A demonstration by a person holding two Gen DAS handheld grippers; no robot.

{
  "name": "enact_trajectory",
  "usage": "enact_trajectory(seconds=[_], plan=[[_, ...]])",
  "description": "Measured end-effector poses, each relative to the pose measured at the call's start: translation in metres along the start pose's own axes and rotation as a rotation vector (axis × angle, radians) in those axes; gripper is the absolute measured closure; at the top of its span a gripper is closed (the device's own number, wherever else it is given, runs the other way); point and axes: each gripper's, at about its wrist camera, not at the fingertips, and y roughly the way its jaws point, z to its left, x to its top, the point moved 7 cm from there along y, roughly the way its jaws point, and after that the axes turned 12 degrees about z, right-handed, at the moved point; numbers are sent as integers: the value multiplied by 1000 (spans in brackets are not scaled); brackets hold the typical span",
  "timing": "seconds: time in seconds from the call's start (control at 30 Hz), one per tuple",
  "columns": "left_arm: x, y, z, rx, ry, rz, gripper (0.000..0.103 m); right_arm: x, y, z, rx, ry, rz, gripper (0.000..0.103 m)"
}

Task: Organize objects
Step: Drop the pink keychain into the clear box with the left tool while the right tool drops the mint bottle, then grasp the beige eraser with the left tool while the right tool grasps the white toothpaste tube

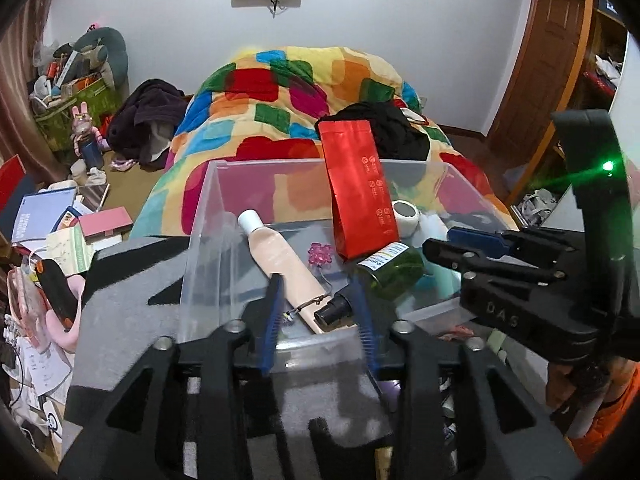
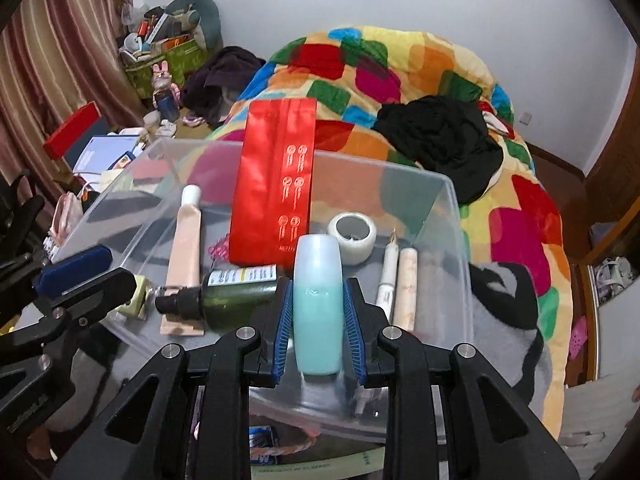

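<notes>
The clear bin (image 2: pixel 448 200) is the landmark, and most of the sorted things already lie in it: the red pouch (image 2: pixel 276 184) leans on its far wall, the peach tube (image 2: pixel 184 256) lies along its left side, the green bottle (image 2: pixel 236 294) rests on its side at the near edge, the tape roll (image 2: pixel 354 240) sits right of the pouch, and the pen (image 2: pixel 388 276) lies near the right wall. The right gripper (image 2: pixel 318 312) is closed on the teal bottle (image 2: pixel 318 304), holding it by the middle over the bin's near edge, between green bottle and pen. Judging from this, the step is setting it down: it should be lowered into that gap, kept clear of the green bottle, and released only once it rests on the floor. The left gripper (image 1: pixel 318 320) hovers at the bin's near wall, jaws parted and empty, flanking the green bottle's cap.
</notes>
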Motion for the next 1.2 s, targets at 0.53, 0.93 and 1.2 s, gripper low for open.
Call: enact_trajectory(seconds=[0.53,0.93,1.2], plan=[[-15,-42,-9,15,26,-83,17,-32,-71,-2,-50,7,-164,25],[-64,-35,-21,6,60,-10,8,-94,-67,-4,-17,70,-103,22],[-102,-12,-32,-6,71,74,8,-120,-22,-3,14,152,17,22]])
